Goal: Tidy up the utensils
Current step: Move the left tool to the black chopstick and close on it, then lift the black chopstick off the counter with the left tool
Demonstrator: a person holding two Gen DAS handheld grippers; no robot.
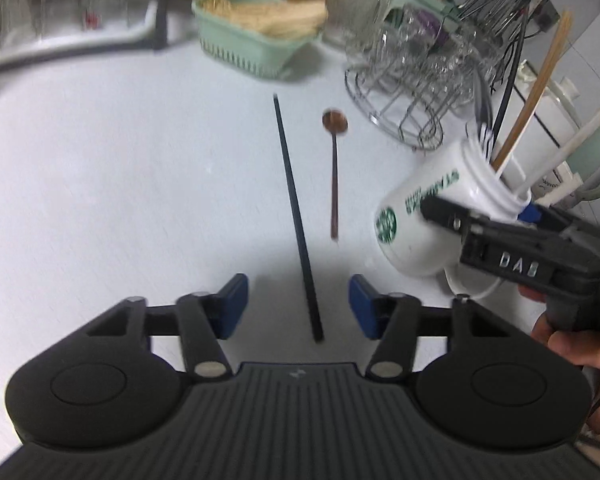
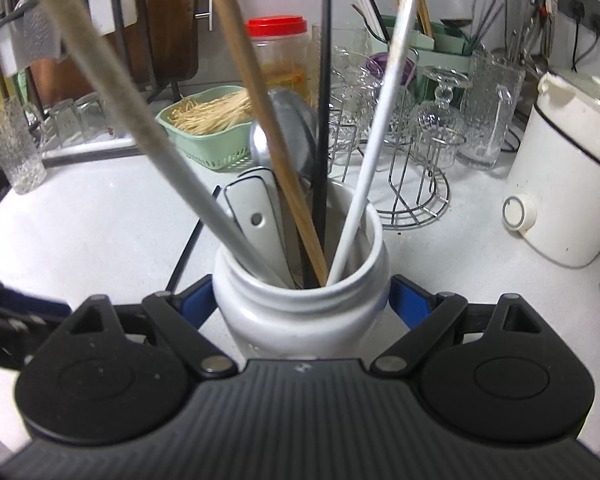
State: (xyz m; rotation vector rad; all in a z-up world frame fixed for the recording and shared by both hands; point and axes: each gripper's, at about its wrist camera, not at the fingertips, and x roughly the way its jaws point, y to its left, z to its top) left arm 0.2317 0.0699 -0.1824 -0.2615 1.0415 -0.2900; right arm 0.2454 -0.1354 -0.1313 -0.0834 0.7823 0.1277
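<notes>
A long black chopstick lies on the white counter, its near end between the blue pads of my left gripper, which is open with a gap on both sides. A small copper spoon lies just right of it. My right gripper is shut on a white mug and holds it tilted at the right of the left wrist view. The mug holds a white chopstick, a wooden one, a black one, a grey handle and a metal ladle.
A green basket of thin sticks stands at the back. A wire rack with glassware is behind the spoon. Drinking glasses line the back left. A white cooker sits at the right. A hand grips the right tool.
</notes>
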